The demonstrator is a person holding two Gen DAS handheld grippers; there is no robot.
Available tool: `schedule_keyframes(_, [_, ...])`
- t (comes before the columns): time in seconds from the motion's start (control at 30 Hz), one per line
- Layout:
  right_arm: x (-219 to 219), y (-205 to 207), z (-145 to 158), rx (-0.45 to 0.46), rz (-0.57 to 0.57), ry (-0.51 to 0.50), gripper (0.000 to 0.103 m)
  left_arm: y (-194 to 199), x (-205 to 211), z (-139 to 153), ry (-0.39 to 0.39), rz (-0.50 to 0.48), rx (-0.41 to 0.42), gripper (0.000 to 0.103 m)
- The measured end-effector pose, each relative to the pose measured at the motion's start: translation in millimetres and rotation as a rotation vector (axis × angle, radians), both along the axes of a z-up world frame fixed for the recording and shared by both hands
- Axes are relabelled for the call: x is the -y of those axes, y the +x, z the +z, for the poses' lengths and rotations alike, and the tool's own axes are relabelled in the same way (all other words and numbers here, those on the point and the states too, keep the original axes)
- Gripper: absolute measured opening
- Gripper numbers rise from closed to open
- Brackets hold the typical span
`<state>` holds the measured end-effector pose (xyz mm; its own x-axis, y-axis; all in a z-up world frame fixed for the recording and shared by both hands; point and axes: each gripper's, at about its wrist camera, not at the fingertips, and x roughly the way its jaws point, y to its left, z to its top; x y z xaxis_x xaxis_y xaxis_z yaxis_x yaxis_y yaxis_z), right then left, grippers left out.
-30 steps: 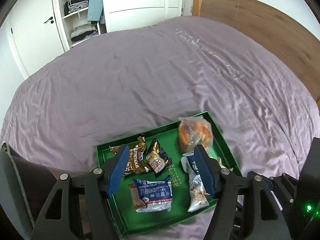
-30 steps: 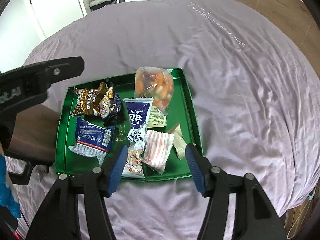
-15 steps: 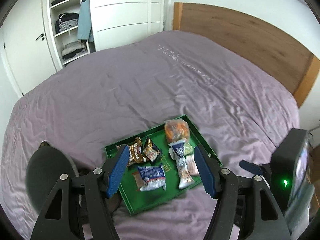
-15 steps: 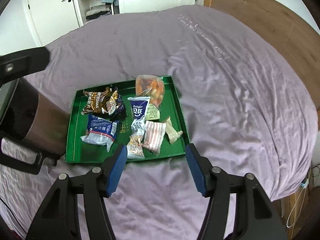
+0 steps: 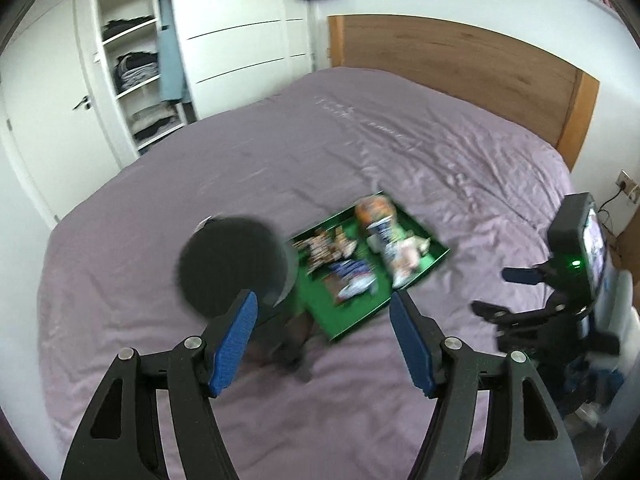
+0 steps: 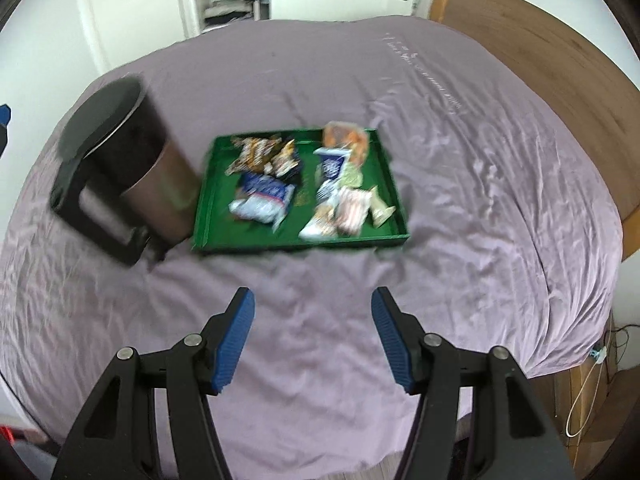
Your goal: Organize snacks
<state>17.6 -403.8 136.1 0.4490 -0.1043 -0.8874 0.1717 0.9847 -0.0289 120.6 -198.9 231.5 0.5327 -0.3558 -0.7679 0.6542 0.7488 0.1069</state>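
A green tray (image 6: 208,208) lies on the purple bed and holds several snack packets: brown wrappers (image 6: 260,152), a blue-and-white packet (image 6: 262,196), an orange bag (image 6: 346,136) and a pink striped packet (image 6: 352,208). My right gripper (image 6: 313,293) hangs open above bare sheet, well short of the tray's near edge, with nothing between its blue pads. In the left wrist view the tray (image 5: 352,326) lies beyond my left gripper (image 5: 323,298), whose jaws are opening with nothing between them. Both views are blurred by motion.
A dark round bin (image 6: 132,168) with a black handle frame stands against the tray's left side, also seen as the bin (image 5: 236,264) from the left. A wooden headboard (image 5: 460,64) and a white wardrobe (image 5: 240,28) border the bed. The purple sheet (image 6: 460,168) stretches around the tray.
Both grippers have drawn back and risen from the tray, which now looks smaller and farther off. The bin beside the tray has come fully into view. The snacks lie as before.
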Motion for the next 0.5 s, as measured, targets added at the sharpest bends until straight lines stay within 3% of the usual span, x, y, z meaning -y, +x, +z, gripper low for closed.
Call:
schedule_keyframes(0.13, [-32,-5,-4,-0.040,0.065,-0.004,0.087,4,-57,-4,0.025,0.080,0.016,0.064])
schedule_keyframes(0.5, [-154,21,-19,-0.127,0.347,0.007,0.088,23,-263,-50,0.130,0.523,-0.012,0.064])
